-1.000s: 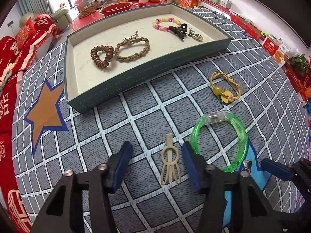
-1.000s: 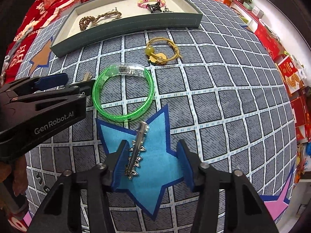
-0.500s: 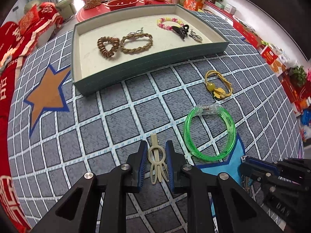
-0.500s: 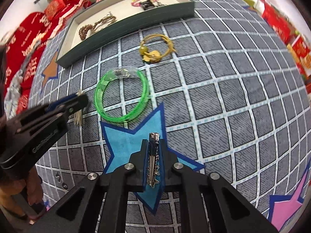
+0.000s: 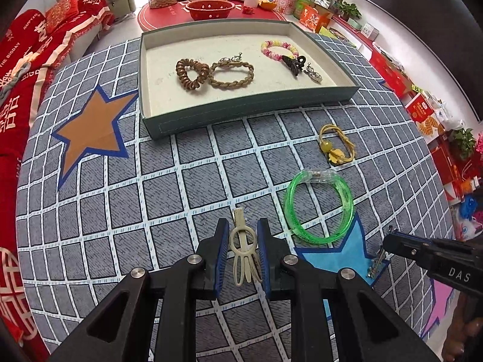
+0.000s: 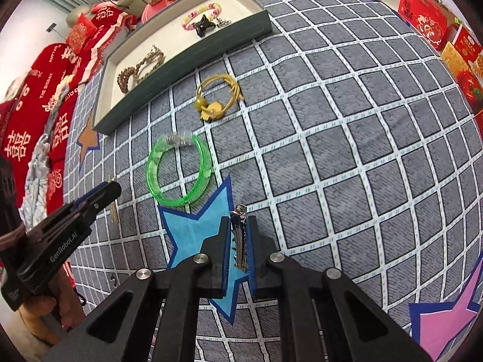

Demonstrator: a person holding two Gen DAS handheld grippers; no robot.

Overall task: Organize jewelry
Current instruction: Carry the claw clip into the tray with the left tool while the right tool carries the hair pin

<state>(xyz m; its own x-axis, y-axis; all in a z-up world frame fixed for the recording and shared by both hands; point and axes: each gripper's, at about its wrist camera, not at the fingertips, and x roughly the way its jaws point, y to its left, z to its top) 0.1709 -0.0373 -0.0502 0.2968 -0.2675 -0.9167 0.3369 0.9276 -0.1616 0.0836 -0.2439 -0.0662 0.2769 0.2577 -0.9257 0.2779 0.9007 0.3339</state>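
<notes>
Cream hair clip sits pinched between the blue pads of the left gripper, its narrow end poking forward past the fingertips and its pronged end back toward the gripper body. Silver hair clip stands on edge in the right gripper, whose jaws are closed tight against it, the clip's tip showing just above the pads. Whether either clip is lifted clear of the mat cannot be told.

Just ahead and to the right of the left gripper lies the green bangle, flat on the grey grid mat and overlapping a point of the blue star. Beyond the bangle, apart from it, rests the yellow cord bracelet with its bead and flower charm.

Farther off stands the green tray with a pale lining. Inside it, at the left, a brown spiral hair tie touches a braided brown bracelet; at the right a pink and yellow beaded bracelet lies against a dark claw clip, with a small silver piece just beside that

An orange star marks the mat left of the tray
</notes>
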